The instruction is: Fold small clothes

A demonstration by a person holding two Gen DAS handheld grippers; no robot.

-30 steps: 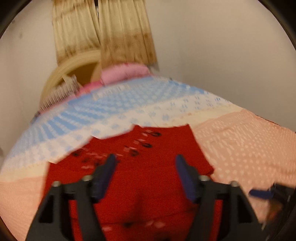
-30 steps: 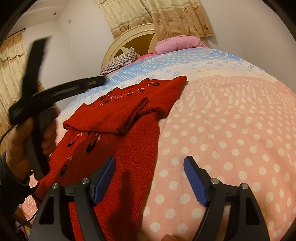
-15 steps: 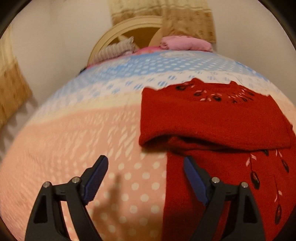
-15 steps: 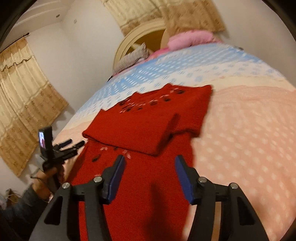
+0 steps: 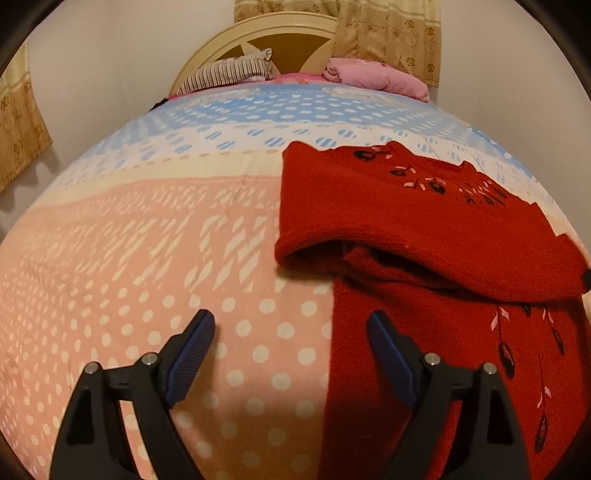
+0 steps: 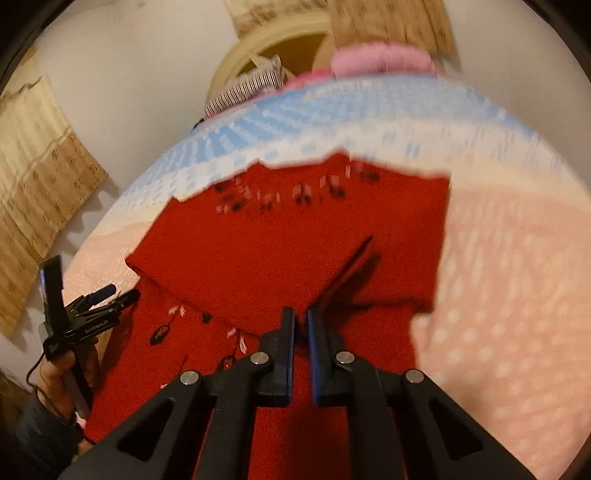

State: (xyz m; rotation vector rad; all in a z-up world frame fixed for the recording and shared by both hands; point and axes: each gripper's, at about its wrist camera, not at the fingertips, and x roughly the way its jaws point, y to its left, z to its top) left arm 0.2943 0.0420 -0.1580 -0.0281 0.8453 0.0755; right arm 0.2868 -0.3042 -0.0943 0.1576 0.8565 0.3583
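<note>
Red knit fills the right wrist view, where the right gripper (image 6: pixel 301 321) has gone from spread a second ago to pressed together, nothing visibly pinched, above the red sweater (image 6: pixel 295 236). The left gripper (image 5: pixel 290 328), earlier over the garment's middle, now sits spread wide and empty at its left hem; the sweater (image 5: pixel 424 229) lies from 3 o'clock to 1 o'clock of it. Fuzzy wool, folded across itself, carries dark embroidered flowers. It rests on the dotted pink-and-blue bedspread (image 5: pixel 147 258). Farther off lie a striped pillow (image 5: pixel 229 72), a pink pillow (image 5: pixel 376 75) and a cream arched headboard (image 5: pixel 273 33).
</note>
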